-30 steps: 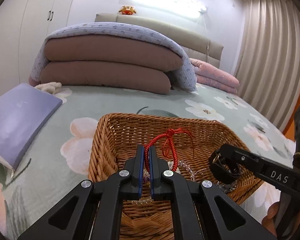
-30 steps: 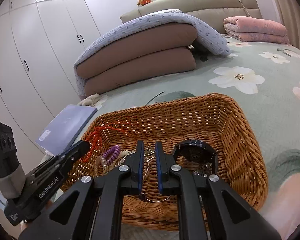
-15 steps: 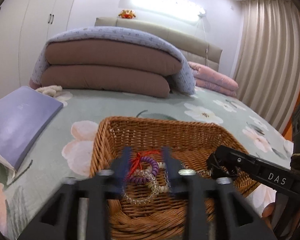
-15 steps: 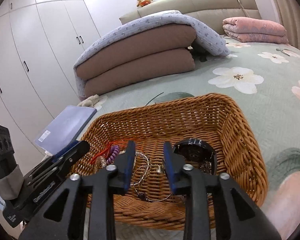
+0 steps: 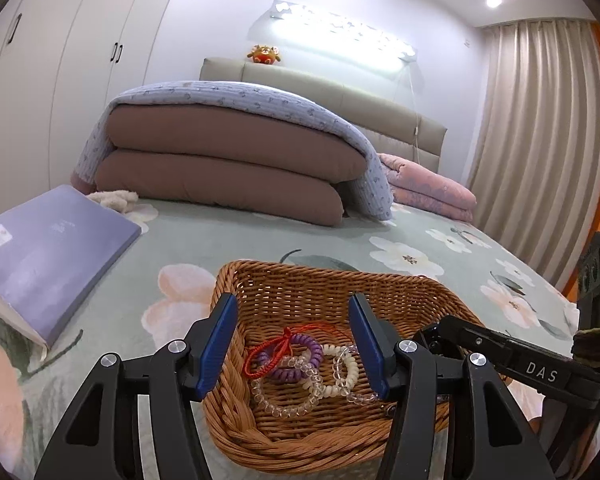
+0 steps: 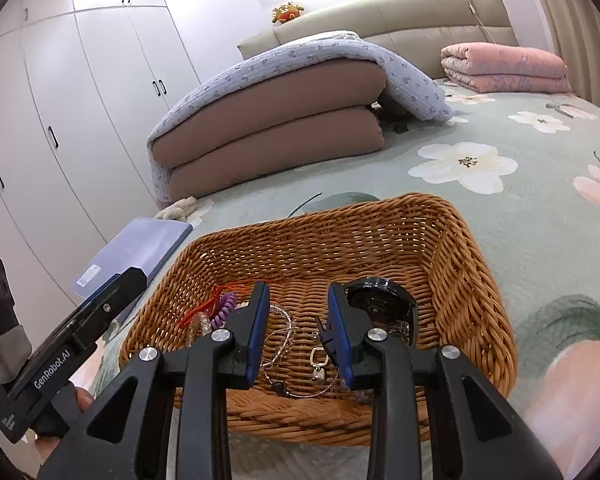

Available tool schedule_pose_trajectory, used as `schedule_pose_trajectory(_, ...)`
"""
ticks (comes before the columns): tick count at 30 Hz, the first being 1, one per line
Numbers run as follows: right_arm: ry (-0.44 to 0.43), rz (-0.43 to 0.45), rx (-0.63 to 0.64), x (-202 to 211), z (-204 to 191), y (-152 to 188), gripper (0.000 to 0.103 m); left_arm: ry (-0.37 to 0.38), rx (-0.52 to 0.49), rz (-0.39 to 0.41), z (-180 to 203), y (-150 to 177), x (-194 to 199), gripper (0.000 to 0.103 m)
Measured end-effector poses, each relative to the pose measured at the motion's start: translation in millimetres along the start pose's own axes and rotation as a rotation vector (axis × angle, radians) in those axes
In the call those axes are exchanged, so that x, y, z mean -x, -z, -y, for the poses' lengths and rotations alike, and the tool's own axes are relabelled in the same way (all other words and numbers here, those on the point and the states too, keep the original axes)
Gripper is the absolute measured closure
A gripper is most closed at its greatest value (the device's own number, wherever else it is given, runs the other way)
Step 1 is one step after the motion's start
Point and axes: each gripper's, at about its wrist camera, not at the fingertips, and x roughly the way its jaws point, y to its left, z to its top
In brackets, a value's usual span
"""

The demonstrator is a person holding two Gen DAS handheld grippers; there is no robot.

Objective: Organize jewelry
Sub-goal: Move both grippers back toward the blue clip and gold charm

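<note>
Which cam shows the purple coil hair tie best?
Left wrist: the purple coil hair tie lies in plain view between the open jaws, tangled with the red cord bracelet in the wicker basket. Right wrist catches only a short stretch beside that gripper's left finger.

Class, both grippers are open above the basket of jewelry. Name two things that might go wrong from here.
1. The red cord, purple coil and clear beads overlap, so lifting one may drag the others.
2. The thin chain lies flat on the basket weave; the right gripper might snag or miss it.
</note>
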Motion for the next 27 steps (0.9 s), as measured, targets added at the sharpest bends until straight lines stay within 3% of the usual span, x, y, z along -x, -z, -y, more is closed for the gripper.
schedule_pose_trajectory(8,0.041,0.040,0.053,13.9,-13.1,3.3,0.070,0.007,-0.008,0.014,0.9,1.3,8.3,0.044)
schedule_pose_trajectory(12,0.048,0.047,0.038,31.2,-20.6,9.8,0.070,0.034,0.051,-0.019,-4.2,5.2,23.0,0.044)
schedule_pose_trajectory(17,0.045,0.030,-0.014,70.3,-23.4,41.9,0.070,0.141,0.104,-0.132,-7.5,27.1,52.4,0.044)
schedule_pose_trajectory(22,0.041,-0.050,-0.130,98.3,-8.6,87.7,0.070,0.223,0.032,-0.255,6.5,62.3,67.5,0.044)
schedule_pose_trajectory(27,0.007,-0.158,-0.232,109.5,2.2,124.8,0.070,0.238,-0.061,-0.342,27.3,89.7,63.3,0.044)
